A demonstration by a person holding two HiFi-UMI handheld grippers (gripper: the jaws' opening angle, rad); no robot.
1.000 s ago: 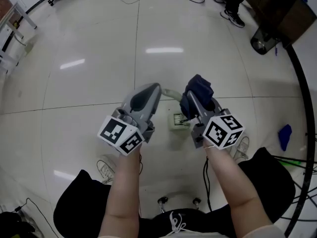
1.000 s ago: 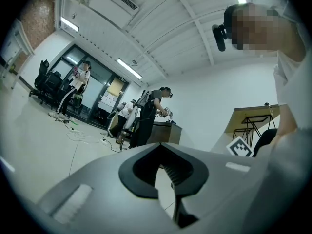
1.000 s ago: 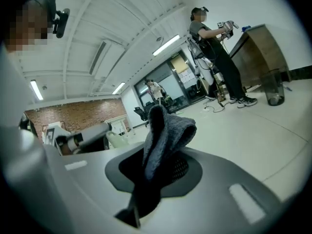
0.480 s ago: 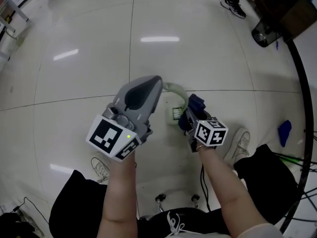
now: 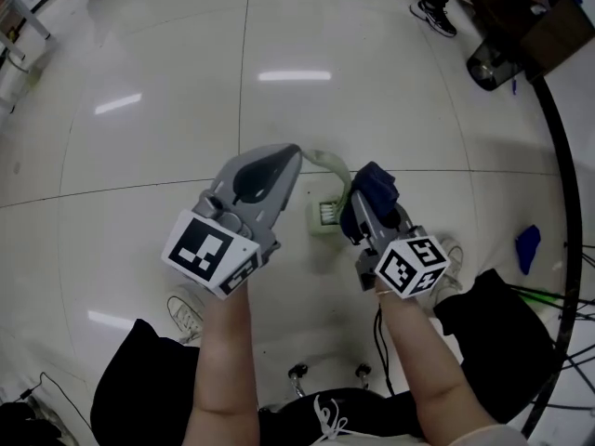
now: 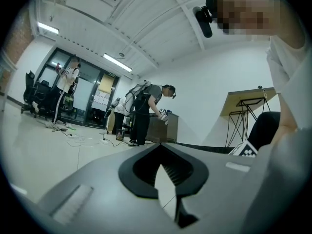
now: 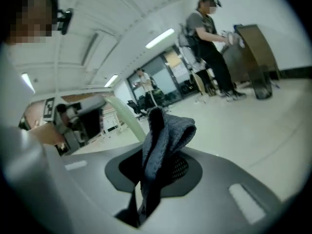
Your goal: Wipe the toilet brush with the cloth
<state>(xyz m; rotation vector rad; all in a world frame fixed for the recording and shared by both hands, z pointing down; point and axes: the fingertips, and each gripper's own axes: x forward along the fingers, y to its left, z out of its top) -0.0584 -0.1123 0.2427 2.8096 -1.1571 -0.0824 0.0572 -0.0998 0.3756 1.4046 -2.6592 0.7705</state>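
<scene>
- Now the toilet brush (image 5: 345,180) is held up over the tiled floor (image 5: 167,91), between the two grippers.
- Its pale green handle (image 5: 321,160) is gripped at the far end by the left gripper (image 5: 294,150), whose jaws are closed on it with only a thin gap seen.
- A dark blue cloth (image 5: 376,184) is pinched tight in the jaws of the right gripper (image 5: 359,203), and a soft fold is left sticking out past the tips.
- The cloth is seen just beside the bend of the handle; whether it is touching cannot be told.
- For a good wipe, the brush should be held steady by the left gripper so it is not swung about.
- The loose fold of cloth should be pressed on the handle and slid along it, from the bend down to the brush head (image 5: 326,216).
- Only the soft cloth should be pushed on the plastic, not the hard jaw tips.
- The grip on the cloth should not be loosened, or it could be dropped.
- The brush is made of a smooth, curved handle and a small blocky head that is hung low.
- Rows of short bristles can just be made out on the head, and the cloth may get caught on them if it is dragged too fast.
</scene>
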